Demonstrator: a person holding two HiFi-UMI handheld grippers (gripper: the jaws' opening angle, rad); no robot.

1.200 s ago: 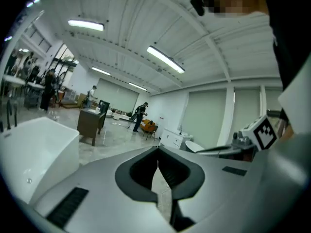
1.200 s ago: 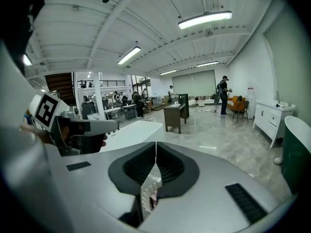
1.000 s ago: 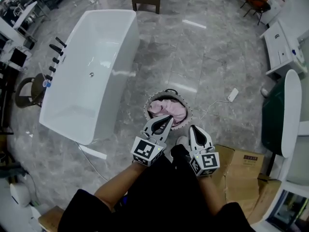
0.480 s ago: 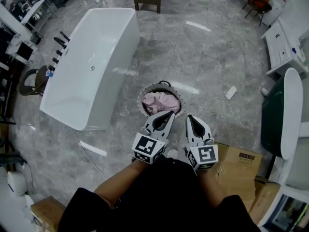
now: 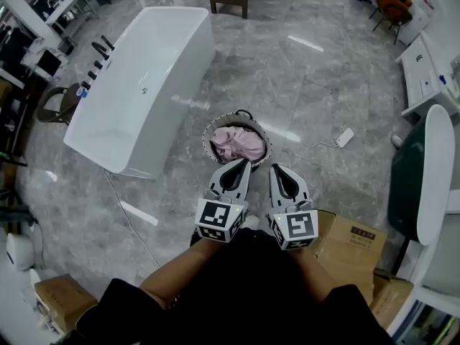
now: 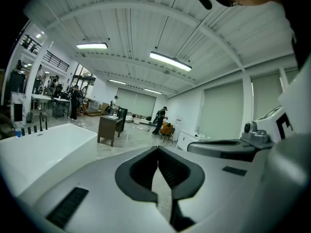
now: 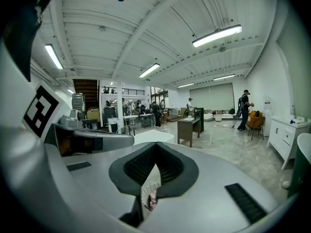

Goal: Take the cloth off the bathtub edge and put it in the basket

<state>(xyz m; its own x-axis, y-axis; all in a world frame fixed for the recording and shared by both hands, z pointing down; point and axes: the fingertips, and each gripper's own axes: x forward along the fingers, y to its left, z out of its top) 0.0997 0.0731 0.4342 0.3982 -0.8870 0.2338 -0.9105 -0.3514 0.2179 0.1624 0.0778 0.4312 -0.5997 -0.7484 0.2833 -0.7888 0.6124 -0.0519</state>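
Overhead alone, whole cloth [image 5: 236,144] in basket [image 5: 207,134]

Grey-white left claw [image 5: 245,162] and right claw [image 5: 276,169] carry black-white marker cubes [image 5: 218,220]; black sleeves [image 5: 118,307].

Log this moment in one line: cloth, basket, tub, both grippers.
cloth: in basket | tub: edge bare | left gripper: shut, empty | right gripper: shut, empty
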